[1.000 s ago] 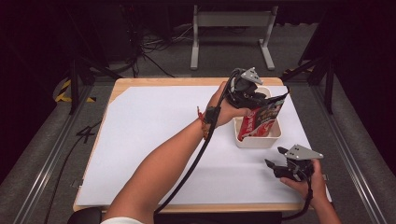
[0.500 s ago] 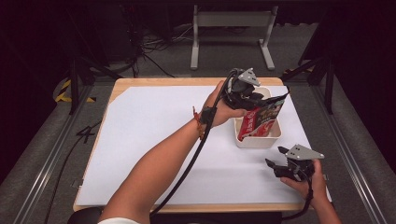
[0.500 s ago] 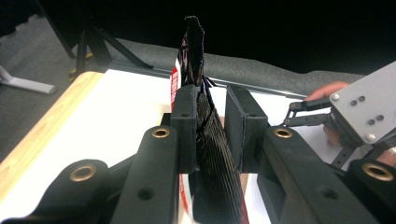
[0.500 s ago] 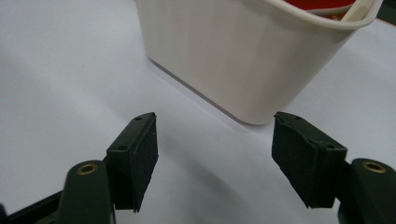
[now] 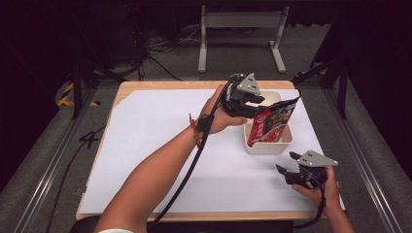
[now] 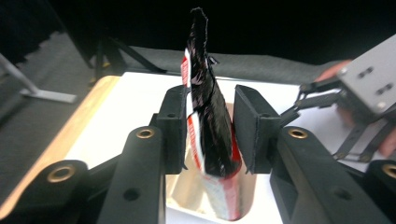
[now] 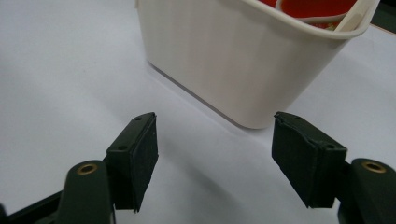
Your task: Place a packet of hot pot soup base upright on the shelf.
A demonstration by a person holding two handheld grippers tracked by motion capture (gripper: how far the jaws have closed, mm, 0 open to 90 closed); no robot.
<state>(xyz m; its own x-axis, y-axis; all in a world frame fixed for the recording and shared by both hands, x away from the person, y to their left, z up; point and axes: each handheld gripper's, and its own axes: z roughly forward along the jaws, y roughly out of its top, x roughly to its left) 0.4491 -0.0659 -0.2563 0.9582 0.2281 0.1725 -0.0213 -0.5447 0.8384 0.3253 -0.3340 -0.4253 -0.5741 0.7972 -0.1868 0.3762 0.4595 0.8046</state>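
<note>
Little has moved since 1 s ago — the left hand-held gripper [image 5: 252, 104] holds its jaws around the packet [image 6: 208, 116], which stands in the bin [image 5: 268, 145] on the counter [image 5: 145, 145]. Right hand-held gripper [image 7: 215, 158] waits, jaws apart. Judged step — seating the packet; next, release or lift.

Overhead and gripper views share the bin [image 5: 268, 145]

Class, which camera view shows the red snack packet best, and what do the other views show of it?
The high view: it shows the red snack packet almost whole, slanting up out of the white tub. The left gripper view shows it edge-on between the left hand-held gripper's jaws. The right gripper view shows something red above the tub's rim.
</note>
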